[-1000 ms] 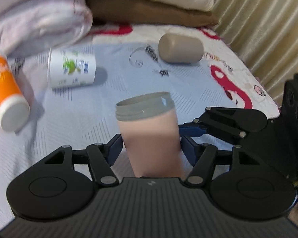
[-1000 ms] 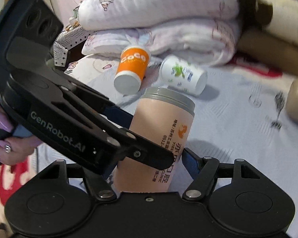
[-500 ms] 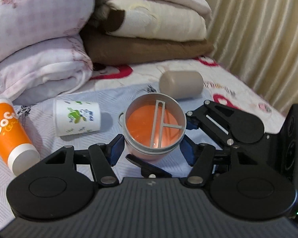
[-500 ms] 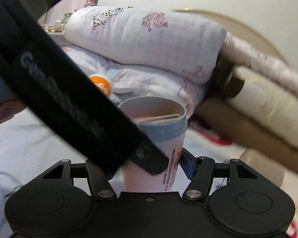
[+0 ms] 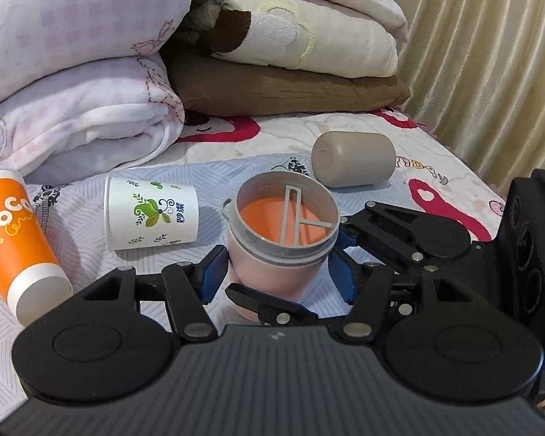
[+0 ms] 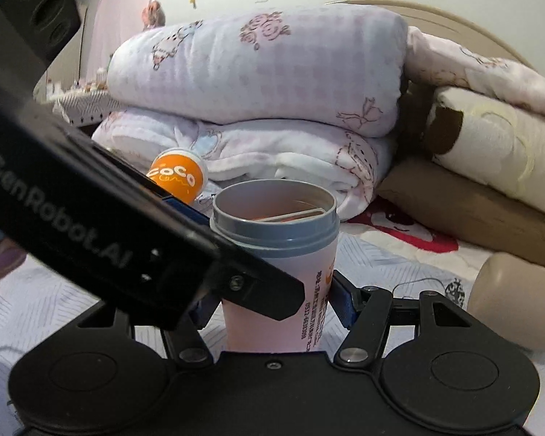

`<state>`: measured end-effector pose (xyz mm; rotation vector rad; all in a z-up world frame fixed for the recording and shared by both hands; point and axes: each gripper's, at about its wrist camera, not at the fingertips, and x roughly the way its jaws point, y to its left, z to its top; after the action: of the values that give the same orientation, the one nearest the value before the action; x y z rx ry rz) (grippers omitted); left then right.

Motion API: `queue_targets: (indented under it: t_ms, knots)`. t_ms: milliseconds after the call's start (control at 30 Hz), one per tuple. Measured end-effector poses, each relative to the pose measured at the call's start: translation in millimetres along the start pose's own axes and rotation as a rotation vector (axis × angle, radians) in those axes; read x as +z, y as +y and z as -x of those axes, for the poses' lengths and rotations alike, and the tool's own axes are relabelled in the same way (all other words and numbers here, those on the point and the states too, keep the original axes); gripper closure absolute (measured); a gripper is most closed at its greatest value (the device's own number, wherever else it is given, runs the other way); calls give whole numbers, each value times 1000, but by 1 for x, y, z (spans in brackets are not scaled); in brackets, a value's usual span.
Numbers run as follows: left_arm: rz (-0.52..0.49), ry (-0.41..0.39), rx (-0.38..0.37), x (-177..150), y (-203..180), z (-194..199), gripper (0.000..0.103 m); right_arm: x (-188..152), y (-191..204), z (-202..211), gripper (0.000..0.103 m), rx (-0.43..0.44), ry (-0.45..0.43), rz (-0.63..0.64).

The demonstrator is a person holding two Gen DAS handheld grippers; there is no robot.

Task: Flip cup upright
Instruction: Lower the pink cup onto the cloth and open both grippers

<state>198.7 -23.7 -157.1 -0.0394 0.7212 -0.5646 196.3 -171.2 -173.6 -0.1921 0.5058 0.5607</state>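
A pink cup (image 5: pixel 272 269) with a grey rim stands upright on the bed, mouth up, orange inside; it also shows in the right wrist view (image 6: pixel 283 290). My left gripper (image 5: pixel 274 272) straddles the cup; its blue pads (image 5: pixel 214 270) sit a little off the cup's sides. My right gripper (image 6: pixel 272 305) straddles the same cup from the other side, jaws close to its wall. The right gripper's body (image 5: pixel 399 236) shows in the left wrist view; the left gripper's body (image 6: pixel 91 239) crosses the right wrist view.
An orange and white cup (image 5: pixel 16 250), a white printed paper cup (image 5: pixel 152 214) and a tan cup (image 5: pixel 352 163) lie on their sides on the bedsheet. Folded blankets (image 5: pixel 91 72) are stacked behind. A curtain (image 5: pixel 490 54) hangs at the right.
The pink cup has been turned from tilted to upright and set down on the bed. Both grippers' jaws have loosened from its sides.
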Motion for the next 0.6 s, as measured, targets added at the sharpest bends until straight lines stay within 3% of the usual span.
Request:
queue_targets:
  t_ms: [333, 600]
  knots:
    - [38, 38, -2, 2, -2, -4, 38, 0, 2, 2, 34, -2, 28, -3]
    - [110, 38, 40, -3, -1, 1, 36, -3, 4, 11, 21, 11, 47, -33]
